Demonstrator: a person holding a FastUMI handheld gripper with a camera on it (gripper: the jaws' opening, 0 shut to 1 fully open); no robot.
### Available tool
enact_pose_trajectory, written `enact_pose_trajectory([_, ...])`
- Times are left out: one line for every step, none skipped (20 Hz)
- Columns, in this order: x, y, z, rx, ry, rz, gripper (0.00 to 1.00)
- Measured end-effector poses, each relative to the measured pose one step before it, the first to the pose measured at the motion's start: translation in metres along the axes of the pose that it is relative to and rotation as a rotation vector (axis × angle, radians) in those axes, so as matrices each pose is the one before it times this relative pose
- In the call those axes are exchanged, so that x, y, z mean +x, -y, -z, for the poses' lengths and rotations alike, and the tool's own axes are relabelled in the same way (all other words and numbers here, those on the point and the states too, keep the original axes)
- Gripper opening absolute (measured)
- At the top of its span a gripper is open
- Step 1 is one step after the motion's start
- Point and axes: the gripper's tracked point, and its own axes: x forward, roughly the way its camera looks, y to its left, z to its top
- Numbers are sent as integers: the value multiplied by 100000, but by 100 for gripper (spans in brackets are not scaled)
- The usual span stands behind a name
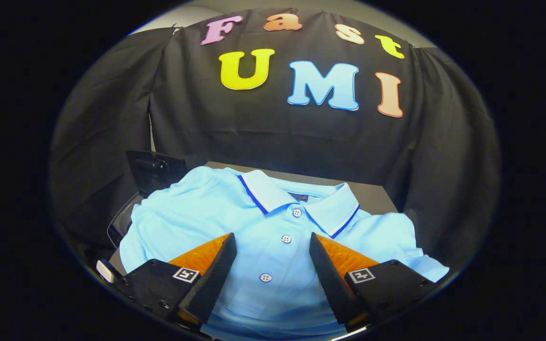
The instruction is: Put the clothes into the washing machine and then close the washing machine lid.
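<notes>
Gripper view: my gripper (273, 246) hangs over the shirt (273, 237) with its fingers (216, 270) spread wide and nothing between them but the cloth below. Whether the tips touch the fabric I cannot tell; they press on nothing. The button placket (286, 239) runs up the gap between the fingers, one button low between them, another near the tips, a third just beyond.

The shirt, a light blue polo, lies flat and face up, collar (301, 201) away from me, sleeves out to either side. It covers most of a dark top (372, 194), of which I see a bare strip past the collar. Beyond the left sleeve stands a dark, glossy upright piece (154, 170), with a curved rim (119, 222) below it. I take this for the washing machine's raised lid and opening, though I cannot be sure.

I judge this the very first step: the shirt is not yet grasped. Next I should lower, gather a fold of the chest cloth and close on it firmly, since flat fabric slips, then lift and carry it left toward that opening.
</notes>
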Motion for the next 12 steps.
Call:
enact_pose_trajectory([112,-271,125,1768,-537,-1223,98])
enact_pose_trajectory([-59,96,-88,1985,63,-682,94])
enact_pose_trajectory([62,-44,156,2025,-938,-195,93])
enact_pose_trajectory([-161,-26,-214,741,318,239,89])
enact_pose_trajectory([-96,110,187,-709,-1718,655,85])
enact_pose_trajectory([-174,-91,-36,-19,-649,519,80])
enact_pose_trajectory([442,-513,-99,2071,545,-288,80])
enact_pose_trajectory([-365,-622,186,2893,1502,1230,55])
enact_pose_trajectory([87,-326,109,-2146,759,128,29])
enact_pose_trajectory([-225,-163,85,-1630,705,-158,29])
enact_pose_trajectory([-121,146,132,2990,457,904,29])
enact_pose_trajectory([-232,174,-461,1531,1225,951,9])
